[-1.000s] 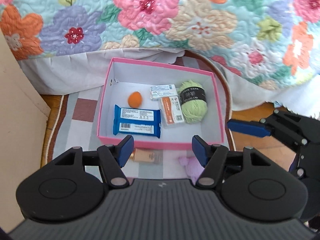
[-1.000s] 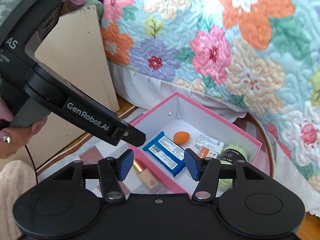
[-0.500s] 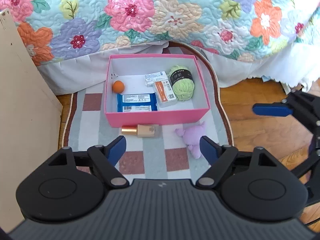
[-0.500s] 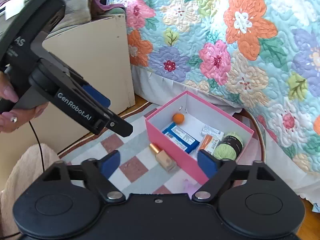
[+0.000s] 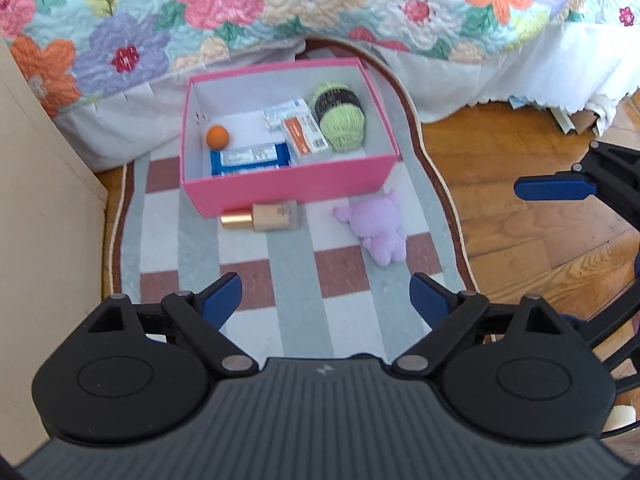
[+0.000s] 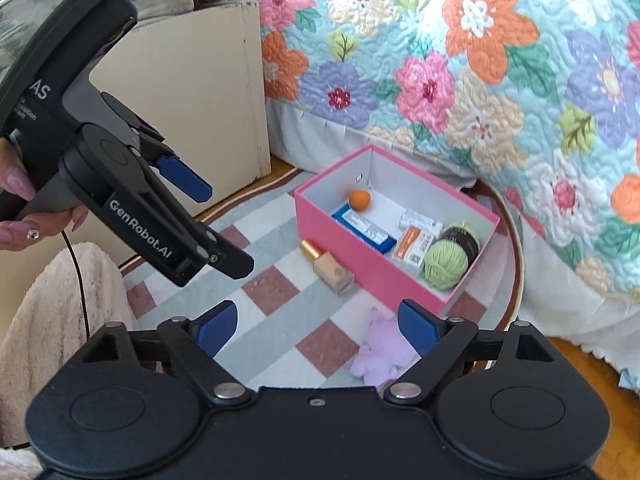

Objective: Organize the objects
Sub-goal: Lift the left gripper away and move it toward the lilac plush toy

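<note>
A box (image 5: 288, 184) sits on a rug (image 5: 296, 320) toward its far edge, by the bed (image 5: 280, 8). In it lie a ball (image 5: 217, 136), packets (image 5: 252, 156) and yarn (image 5: 340, 116). A bottle (image 5: 262, 216) touches its near wall; a plush (image 5: 376, 228) lies near its near right corner.

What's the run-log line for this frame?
left tool: open, empty | right tool: open, empty | box: partly filled | bottle, plush: on rug
</note>
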{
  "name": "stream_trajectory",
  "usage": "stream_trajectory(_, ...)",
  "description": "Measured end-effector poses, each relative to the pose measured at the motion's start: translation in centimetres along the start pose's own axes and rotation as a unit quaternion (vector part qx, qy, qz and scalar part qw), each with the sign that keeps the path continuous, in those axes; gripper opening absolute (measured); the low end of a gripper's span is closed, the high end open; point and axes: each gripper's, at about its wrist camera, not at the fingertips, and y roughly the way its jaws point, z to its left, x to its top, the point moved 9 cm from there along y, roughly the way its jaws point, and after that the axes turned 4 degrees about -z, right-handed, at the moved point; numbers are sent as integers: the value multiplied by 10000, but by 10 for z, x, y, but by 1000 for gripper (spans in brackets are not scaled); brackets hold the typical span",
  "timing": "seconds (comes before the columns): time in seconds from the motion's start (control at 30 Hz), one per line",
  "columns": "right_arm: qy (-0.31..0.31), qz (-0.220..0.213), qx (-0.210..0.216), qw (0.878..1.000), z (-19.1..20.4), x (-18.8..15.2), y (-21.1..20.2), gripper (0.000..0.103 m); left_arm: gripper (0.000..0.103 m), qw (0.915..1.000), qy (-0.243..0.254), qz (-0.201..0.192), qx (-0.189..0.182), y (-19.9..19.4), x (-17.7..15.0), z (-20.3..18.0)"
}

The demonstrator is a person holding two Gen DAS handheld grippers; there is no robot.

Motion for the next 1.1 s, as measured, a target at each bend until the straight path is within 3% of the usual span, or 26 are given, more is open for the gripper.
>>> stream_trajectory(0.13, 303, 141, 214, 9992, -1, -20, 17, 90, 93, 9997, -135, 126, -129, 20, -10, 0)
stream_trajectory(0.3, 680, 137, 267, 9972, -7, -42, 38, 90, 93, 9983, -560, -93, -100, 49, -10, 8)
stream_trajectory(0.57, 1027, -77, -33, 9947, -25, -67, 80, 90, 94, 9961, -640, -351, -488, 97, -6, 3)
stream_trajectory(0.77, 1155, -61, -233, 9930, -31, -84, 112, 90, 94, 9961, -685, -265, -487, 136, -10, 5)
stream_trajectory(0.9, 1121, -158, -401, 9928, -33, -92, 131, 90, 93, 9941, -808, -193, -697, 165, -15, 5)
stream_trajectory(1.1, 1153, -40, -695, 9909, -36, -109, 164, 90, 92, 9937, -1015, -114, -468, 199, -25, 12)
